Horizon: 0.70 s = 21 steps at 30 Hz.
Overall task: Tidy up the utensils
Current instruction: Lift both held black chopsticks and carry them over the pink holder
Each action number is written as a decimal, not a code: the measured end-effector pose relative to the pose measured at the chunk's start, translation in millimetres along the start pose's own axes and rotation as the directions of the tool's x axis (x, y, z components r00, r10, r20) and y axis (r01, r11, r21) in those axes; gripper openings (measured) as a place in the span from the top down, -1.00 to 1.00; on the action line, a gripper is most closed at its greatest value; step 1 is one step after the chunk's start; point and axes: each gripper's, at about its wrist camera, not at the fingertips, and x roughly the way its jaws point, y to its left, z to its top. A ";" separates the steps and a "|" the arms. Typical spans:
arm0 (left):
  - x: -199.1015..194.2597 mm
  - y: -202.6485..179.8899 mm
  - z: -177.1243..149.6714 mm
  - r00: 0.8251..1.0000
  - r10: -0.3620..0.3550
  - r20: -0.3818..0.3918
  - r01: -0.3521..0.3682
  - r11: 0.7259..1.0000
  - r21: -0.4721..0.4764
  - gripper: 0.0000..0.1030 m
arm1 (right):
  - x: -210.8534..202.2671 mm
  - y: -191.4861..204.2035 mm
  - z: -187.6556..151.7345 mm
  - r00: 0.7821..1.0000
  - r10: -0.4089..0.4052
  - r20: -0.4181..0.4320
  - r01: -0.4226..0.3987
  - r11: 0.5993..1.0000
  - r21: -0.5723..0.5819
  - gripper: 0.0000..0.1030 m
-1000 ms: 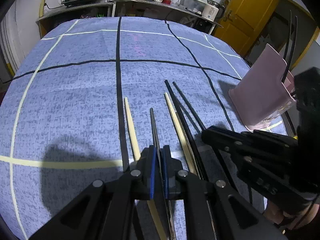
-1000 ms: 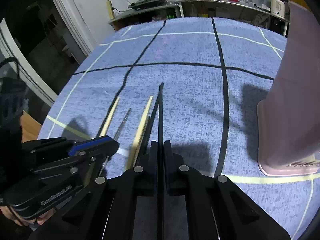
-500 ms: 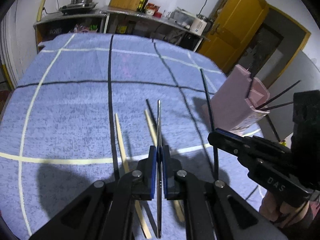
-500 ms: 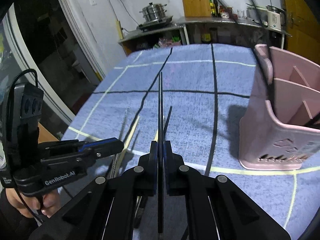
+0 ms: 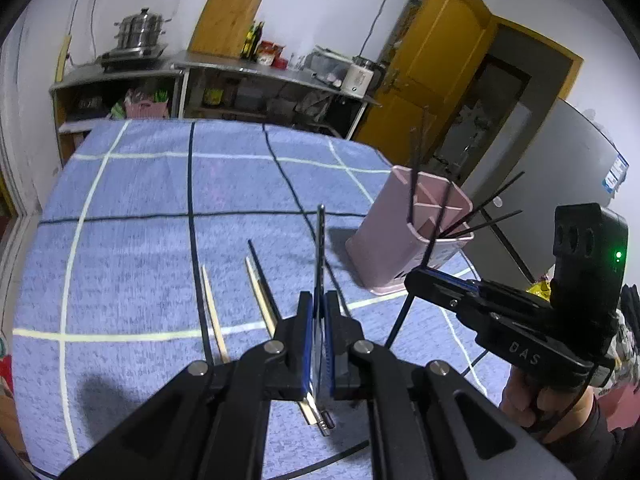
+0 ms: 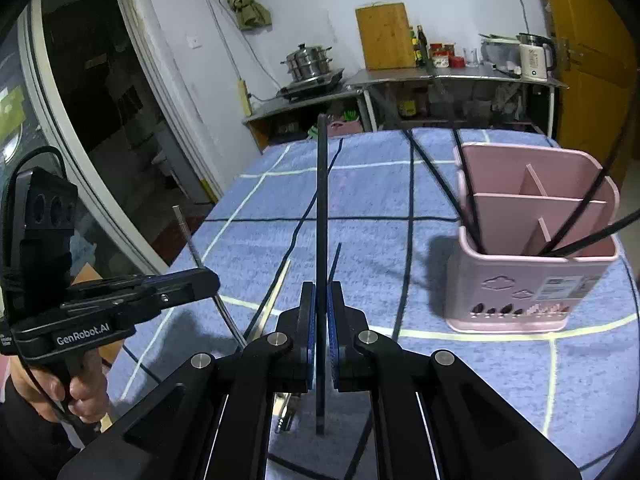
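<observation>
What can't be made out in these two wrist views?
- Right wrist: the pink holder hides the lower ends of the black chopsticks inside it.
- Left wrist: the left tongs cover the middle of the metal chopstick.
- Right wrist: the holder's label is too small to read.

On the table (image 5: 140, 208), loose chopsticks (image 5: 212, 308) lie near and left; the holder (image 5: 396, 248) with chopsticks in it stands right.
</observation>
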 end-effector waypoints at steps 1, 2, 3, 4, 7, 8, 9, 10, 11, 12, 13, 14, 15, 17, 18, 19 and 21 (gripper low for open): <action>-2.6 -2.5 1.3 1.000 -0.004 0.004 0.004 1.000 0.005 0.89 | -4.3 -0.6 0.7 1.000 -0.004 0.010 0.004 1.000 0.002 0.89; -5.1 -5.0 3.4 1.000 -0.008 0.009 0.008 1.000 0.009 0.89 | -9.1 -2.7 1.5 1.000 -0.007 0.020 0.007 1.000 0.005 0.89; -7.3 -7.7 5.8 1.000 -0.010 0.015 0.010 1.000 0.015 0.89 | -13.5 -3.7 2.8 0.999 -0.010 0.031 0.010 1.000 0.009 0.89; -9.0 -9.8 7.8 1.000 -0.012 0.020 0.012 1.000 0.021 0.89 | -16.8 -4.5 3.6 0.999 -0.012 0.038 0.011 1.000 0.011 0.89; -10.8 -16.7 13.1 0.999 -0.023 0.026 0.022 0.999 0.032 0.89 | -30.2 -7.9 8.1 0.997 -0.023 0.067 0.022 1.000 0.016 0.89; -10.5 -19.0 15.0 0.999 -0.025 0.026 0.024 0.999 0.037 0.89 | -32.9 -9.4 9.3 0.997 -0.026 0.073 0.025 1.000 0.017 0.89; -10.1 -21.2 16.0 0.999 -0.027 0.026 0.026 0.999 0.040 0.89 | -34.8 -11.6 9.5 0.996 -0.030 0.080 0.029 0.999 0.019 0.89; -9.9 -24.1 17.0 0.999 -0.033 0.025 0.032 0.999 0.042 0.89 | -38.8 -13.4 10.3 0.996 -0.036 0.087 0.034 0.999 0.022 0.89; -9.4 -27.5 19.1 0.999 -0.041 0.025 0.040 0.998 0.046 0.89 | -42.2 -15.0 10.9 0.995 -0.040 0.092 0.038 0.999 0.024 0.89; -9.1 -30.9 20.3 0.999 -0.045 0.026 0.044 0.998 0.050 0.89 | -46.0 -17.0 11.4 0.994 -0.046 0.099 0.043 0.999 0.028 0.89; -8.3 -35.4 22.7 0.998 -0.050 0.027 0.048 0.997 0.056 0.89 | -49.4 -17.9 10.4 0.993 -0.052 0.104 0.049 0.998 0.032 0.89; -7.1 -38.6 24.6 0.998 -0.056 0.026 0.054 0.997 0.059 0.89 | -51.6 -19.7 10.7 0.992 -0.059 0.109 0.055 0.998 0.036 0.89; -5.3 -42.1 26.8 0.998 -0.063 0.024 0.062 0.996 0.061 0.89 | -55.1 -22.1 10.9 0.991 -0.066 0.115 0.062 0.997 0.041 0.89; -1.7 -50.8 31.5 0.997 -0.077 0.021 0.075 0.995 0.066 0.89 | -60.8 -27.4 12.3 0.989 -0.082 0.126 0.076 0.996 0.050 0.89; 1.3 -55.2 34.5 0.997 -0.081 0.018 0.079 0.994 0.071 0.89 | -64.6 -30.1 13.4 0.987 -0.090 0.132 0.084 0.995 0.055 0.89; 4.1 -58.3 37.4 0.996 -0.085 0.015 0.084 0.994 0.074 0.89 | -68.5 -32.7 14.1 0.985 -0.099 0.139 0.091 0.994 0.059 0.89; 9.9 -66.8 44.6 0.995 -0.104 0.009 0.103 0.992 0.079 0.89 | -76.1 -37.7 17.3 0.981 -0.116 0.153 0.107 0.992 0.066 0.89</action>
